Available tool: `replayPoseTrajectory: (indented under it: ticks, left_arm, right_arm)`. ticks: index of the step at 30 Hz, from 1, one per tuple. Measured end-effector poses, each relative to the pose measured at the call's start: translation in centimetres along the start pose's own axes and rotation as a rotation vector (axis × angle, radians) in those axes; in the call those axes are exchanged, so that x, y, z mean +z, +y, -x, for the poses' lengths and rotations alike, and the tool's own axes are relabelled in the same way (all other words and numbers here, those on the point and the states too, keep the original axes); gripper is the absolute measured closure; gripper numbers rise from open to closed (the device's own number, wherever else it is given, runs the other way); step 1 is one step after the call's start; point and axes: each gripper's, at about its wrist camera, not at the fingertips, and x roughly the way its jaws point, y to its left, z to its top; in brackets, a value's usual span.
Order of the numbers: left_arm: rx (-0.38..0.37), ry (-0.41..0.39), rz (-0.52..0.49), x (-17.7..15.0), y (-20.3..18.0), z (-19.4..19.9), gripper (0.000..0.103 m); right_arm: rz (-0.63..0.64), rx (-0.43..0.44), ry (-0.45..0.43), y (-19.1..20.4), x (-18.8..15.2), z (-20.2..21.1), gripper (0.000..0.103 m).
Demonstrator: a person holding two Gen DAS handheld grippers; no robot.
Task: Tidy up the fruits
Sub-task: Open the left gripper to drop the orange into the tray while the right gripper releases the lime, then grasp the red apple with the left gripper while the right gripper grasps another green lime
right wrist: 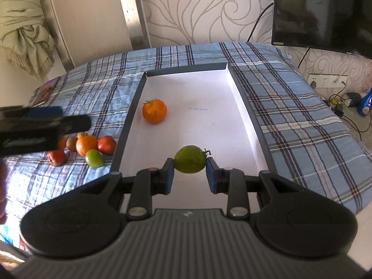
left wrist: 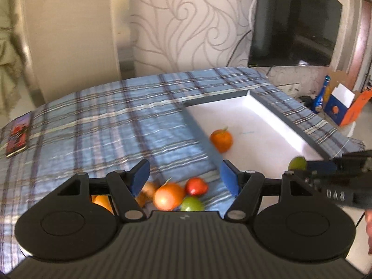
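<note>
One green fruit (right wrist: 190, 159) sits gripped in right claw (right wrist: 190, 174).

Left wrist cam: sits low over the plaid bedspread (left wrist: 104, 125), facing the patterned wall, close over the fruit pile (left wrist: 172, 194) between its own fingers. White tray (left wrist: 255, 125) runs off toward 2 o'clock, TV (left wrist: 293, 23) at 1 o'clock. Frame is motion-blurred, so the height is hard to judge.

Right wrist cam: higher, looks straight down the tray's (right wrist: 209, 125) long axis toward 12 o'clock, TV (right wrist: 325, 11) at 1 o'clock, pile (right wrist: 86, 148) at 9 o'clock.

Shared: tray, the orange (left wrist: 221, 140) (right wrist: 154, 111) in it, pile, bedspread (right wrist: 302, 116), wall, TV. Each cam catches the other: right gripper (left wrist: 309, 166) enters at 3 o'clock, left gripper (right wrist: 58, 121) at 9 o'clock.
</note>
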Motion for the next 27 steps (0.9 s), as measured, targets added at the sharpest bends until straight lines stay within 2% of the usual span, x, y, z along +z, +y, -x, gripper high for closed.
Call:
replayPoseTrajectory:
  ticks: [11,13,16,21,27]
  left_arm:
    - [0.197,0.050,0.117,-1.6,3.7,1.4,0.031]
    - [0.220,0.060,0.129,-1.9,4.3,1.6,0.031]
    - [0.237,0.071,0.150,-2.3,5.1,1.7,0.031]
    - [0.235,0.075,0.170,-2.7,5.9,1.7,0.031]
    - [0.219,0.079,0.176,-3.1,6.6,1.7,0.031]
  right_arm:
    - [-0.009,-0.040,0.021,-0.4,0.4,-2.5,0.069]
    - [-0.008,-0.060,0.013,-0.2,0.5,-2.7,0.063]
    - [0.000,-0.082,-0.013,0.0,0.8,-2.6,0.057]
    - [0.006,-0.096,-0.064,0.6,1.8,-1.5,0.057]
    - [0.064,-0.031,-0.133,3.6,3.0,0.6,0.057]
